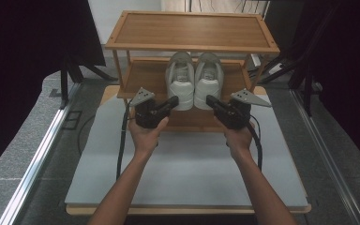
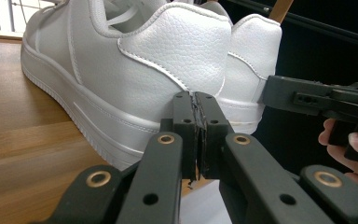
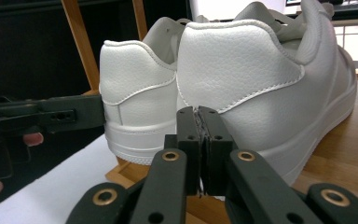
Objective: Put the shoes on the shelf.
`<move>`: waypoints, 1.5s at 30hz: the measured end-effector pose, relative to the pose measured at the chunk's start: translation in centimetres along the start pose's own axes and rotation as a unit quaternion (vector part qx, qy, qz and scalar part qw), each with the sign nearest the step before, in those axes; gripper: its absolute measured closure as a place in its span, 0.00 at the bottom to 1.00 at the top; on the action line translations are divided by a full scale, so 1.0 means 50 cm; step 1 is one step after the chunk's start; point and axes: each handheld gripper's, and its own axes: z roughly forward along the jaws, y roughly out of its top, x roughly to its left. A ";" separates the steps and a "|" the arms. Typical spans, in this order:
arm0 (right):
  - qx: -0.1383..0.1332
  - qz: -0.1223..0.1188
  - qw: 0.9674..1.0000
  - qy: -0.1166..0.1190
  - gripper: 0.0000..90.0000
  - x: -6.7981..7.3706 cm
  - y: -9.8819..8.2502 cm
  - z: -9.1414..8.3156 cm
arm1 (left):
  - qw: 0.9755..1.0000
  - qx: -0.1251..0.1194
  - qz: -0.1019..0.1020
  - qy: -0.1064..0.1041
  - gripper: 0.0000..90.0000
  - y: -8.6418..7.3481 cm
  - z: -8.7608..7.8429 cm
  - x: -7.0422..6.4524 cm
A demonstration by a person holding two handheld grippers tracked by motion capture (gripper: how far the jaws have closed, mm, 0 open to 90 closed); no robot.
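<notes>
At the upper centre of the high view, a pair of white sneakers (image 1: 194, 79) stood heels outward on the lower shelf (image 1: 143, 77) of a wooden rack (image 1: 192, 30). They looked light, with stiff padded heel collars, probably the best hold. The left gripper (image 1: 174, 100) and right gripper (image 1: 209, 100) flanked the heels, jaws pressed together on nothing, above the grey surface (image 1: 187, 164).

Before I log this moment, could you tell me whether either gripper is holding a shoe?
Nothing is held: the left gripper and right gripper are shut empty beside the shoes.
</notes>
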 end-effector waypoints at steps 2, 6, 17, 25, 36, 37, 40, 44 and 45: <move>-0.002 0.002 1.000 0.001 0.94 0.001 -0.002 -0.001 | 1.000 0.000 0.000 -0.001 0.98 0.000 0.000 0.001; -0.004 0.005 1.000 0.005 0.92 0.000 -0.004 -0.001 | 1.000 0.001 -0.001 -0.006 0.98 0.001 0.001 0.004; -0.007 0.008 1.000 0.012 0.86 0.002 -0.005 -0.002 | 1.000 0.002 -0.002 -0.009 0.98 0.003 0.003 0.007; -0.013 0.003 1.000 0.010 0.77 0.003 -0.005 -0.010 | 1.000 -0.013 0.006 -0.001 0.88 0.000 -0.004 -0.001; -0.038 0.000 0.999 0.004 0.68 -0.018 -0.019 -0.062 | 1.000 -0.025 -0.010 -0.011 0.65 -0.013 -0.049 0.014; -0.039 -0.001 0.999 0.003 0.67 -0.018 -0.022 -0.066 | 1.000 -0.026 -0.009 -0.012 0.64 -0.017 -0.057 0.014; -0.043 -0.009 0.999 0.000 0.65 -0.019 -0.037 -0.083 | 1.000 -0.023 -0.005 -0.015 0.61 -0.029 -0.076 0.015; -0.045 -0.016 0.999 0.003 0.63 -0.017 -0.057 -0.104 | 1.000 -0.014 -0.001 -0.021 0.57 -0.048 -0.101 0.017; -0.044 -0.022 0.999 0.003 0.63 -0.017 -0.063 -0.110 | 1.000 -0.012 0.000 -0.023 0.56 -0.054 -0.108 0.018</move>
